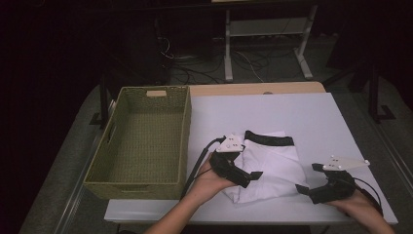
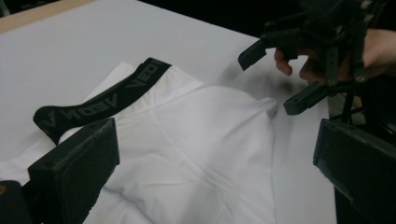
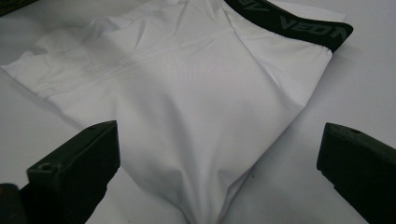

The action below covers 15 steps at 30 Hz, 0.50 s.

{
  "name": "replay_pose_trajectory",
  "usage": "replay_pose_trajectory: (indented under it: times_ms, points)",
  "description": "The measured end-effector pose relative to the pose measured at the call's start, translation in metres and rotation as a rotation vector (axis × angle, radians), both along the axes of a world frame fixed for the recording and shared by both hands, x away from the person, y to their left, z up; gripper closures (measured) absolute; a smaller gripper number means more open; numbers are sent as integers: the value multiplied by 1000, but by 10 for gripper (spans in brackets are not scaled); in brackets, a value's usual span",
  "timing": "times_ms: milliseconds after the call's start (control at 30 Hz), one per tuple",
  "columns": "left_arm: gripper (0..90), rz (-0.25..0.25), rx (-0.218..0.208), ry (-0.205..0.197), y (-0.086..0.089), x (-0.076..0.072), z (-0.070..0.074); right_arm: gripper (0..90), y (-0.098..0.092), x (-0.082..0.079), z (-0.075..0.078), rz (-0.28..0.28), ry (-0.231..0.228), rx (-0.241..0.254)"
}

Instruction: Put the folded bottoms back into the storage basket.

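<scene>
1. Underwear [image 1: 272, 163], white with a black waistband [image 1: 269, 139], is what I am working on, but the biggest thing I see is the counter [image 1: 292, 112], a white sheet over a wooden top whose bare edge shows at 12 o'clock.
2. Next in size is the woven basket [image 1: 141, 141] on the counter's 9 o'clock side; its long wall runs just beside the garment's area.
3. My underwear lies flat on the counter toward 6 o'clock, between my two tools. The waistband sits at the garment's 12 o'clock end, with grey lettering I can read in part in the right tool's view [image 3: 299, 23]. The cloth is folded and creased, narrowing to a corner toward the right tool.
4. My left tool [image 1: 246, 176] sits over the garment's 9 o'clock edge. In its own view the jaws stand wide apart, with white cloth [image 2: 196, 154] between them and nothing clamped: released.
5. My right tool [image 1: 311, 187] rests at 3 o'clock of the garment, near its corner but apart from it. Its jaws are also spread wide, holding nothing, with the cloth's narrow corner [image 3: 201, 200] lying between them in its own view.
</scene>
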State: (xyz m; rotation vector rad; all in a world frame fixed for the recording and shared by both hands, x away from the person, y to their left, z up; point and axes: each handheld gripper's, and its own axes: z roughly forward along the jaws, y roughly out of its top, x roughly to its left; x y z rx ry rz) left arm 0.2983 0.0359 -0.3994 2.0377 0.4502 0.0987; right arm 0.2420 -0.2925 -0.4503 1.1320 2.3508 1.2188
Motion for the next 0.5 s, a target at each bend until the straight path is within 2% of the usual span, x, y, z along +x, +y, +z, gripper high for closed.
replay_pose_trajectory:
  times_ms: [500]
  points:
    - [3,39,25,26,-5,13,-20,0,0,0,0,13,-1,-5]
